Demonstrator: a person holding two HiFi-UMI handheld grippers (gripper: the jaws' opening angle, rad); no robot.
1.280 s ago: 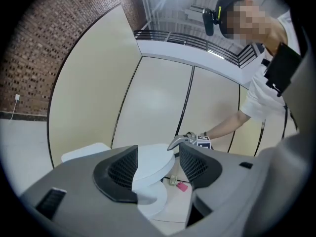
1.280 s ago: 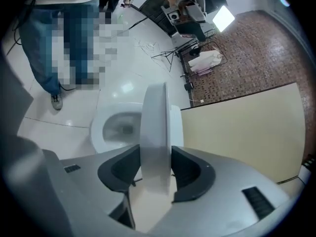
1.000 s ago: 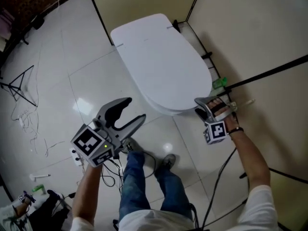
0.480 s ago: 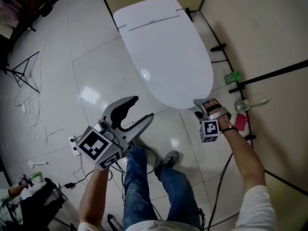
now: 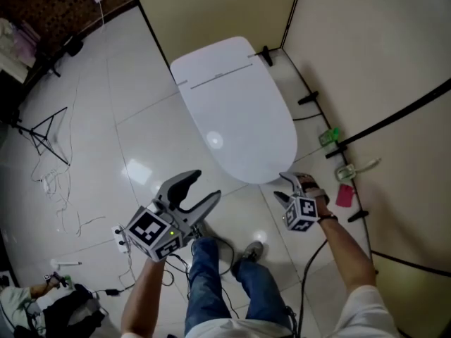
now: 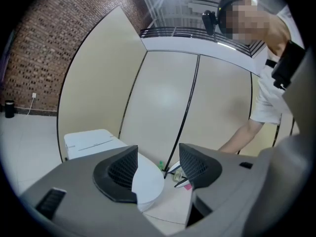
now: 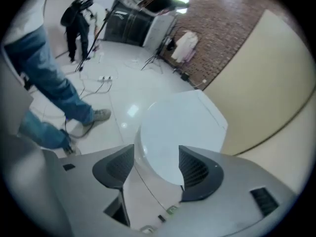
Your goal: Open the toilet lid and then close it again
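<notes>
lying shut: the toilet lid (image 5: 236,115) is down flat on the bowl, white and glossy, with its hinge end towards the room corner and its rounded front towards the person.
toilet's place: on the white tiled floor (image 5: 106,118), close against the beige wall panels (image 5: 366,62) that meet behind it.
left gripper (image 5: 206,186): held over the floor in front of the toilet and to its left, apart from the lid, aimed roughly level towards the toilet.
left jaws: partly apart, with nothing between the pads; through the gap the left gripper view shows only the lid's front and the wall, both well beyond the tips.
right gripper (image 5: 281,186): just beside the lid's front right rim, tipped downward.
right jaws: they have just been opening and stand wide apart; no thing sits between the pads; the lid's curved front edge shows through the gap, beyond the tips, and neither pad presses on it.
marker cubes: one on each gripper, facing up towards the head view.
person: legs in blue jeans (image 5: 208,280) and a grey shoe (image 5: 251,251) stand on the tiles right in front of the bowl.
by the right wall: a small green thing (image 5: 329,136) and a pink thing (image 5: 344,195) lie on the floor near the panel's foot.
far left: a black tripod (image 5: 42,129) and loose cables (image 5: 56,203) on the tiles, well apart from the toilet.
</notes>
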